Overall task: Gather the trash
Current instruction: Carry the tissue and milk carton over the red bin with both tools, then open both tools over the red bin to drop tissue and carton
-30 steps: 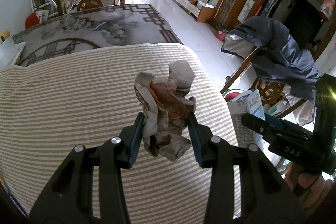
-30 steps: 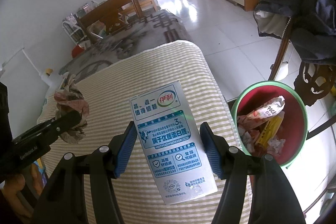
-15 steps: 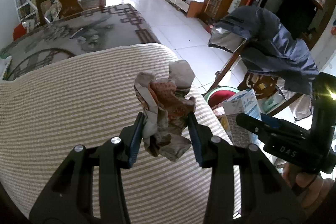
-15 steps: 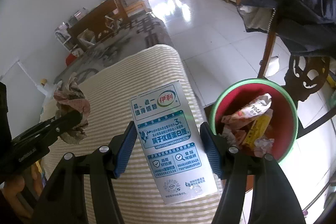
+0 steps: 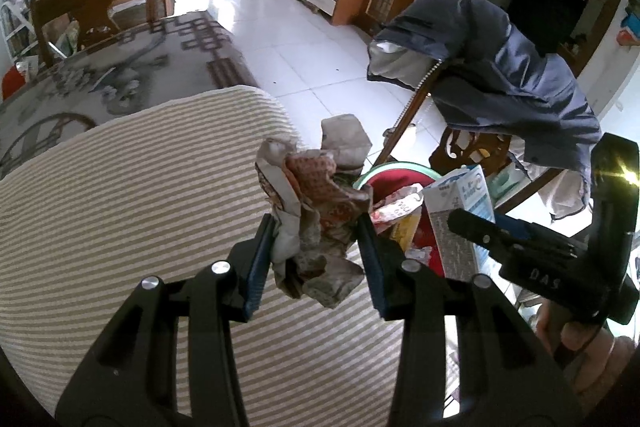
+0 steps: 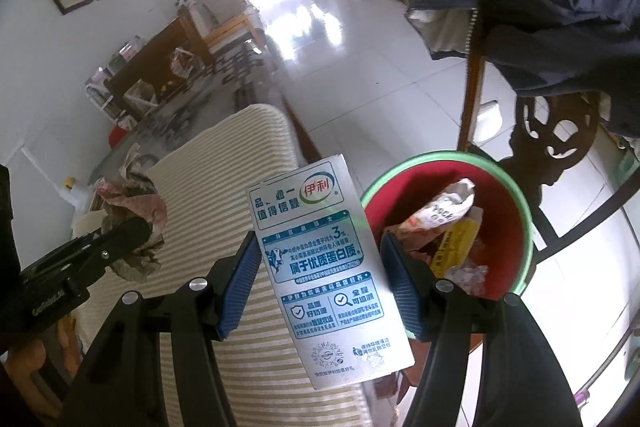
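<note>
We see a crumpled wad of brown and red printed paper (image 5: 316, 223), matt and creased, and a white and blue milk carton (image 6: 320, 263) of smooth coated card with a slight sheen. Both black grippers look like matt plastic with ribbed blue pads (image 6: 240, 287) and shiny metal screws. The beige striped cloth (image 5: 140, 207) looks woven and soft. The red bin with a green rim (image 6: 516, 211) is glossy plastic; the white floor tiles (image 6: 352, 67) shine.
</note>
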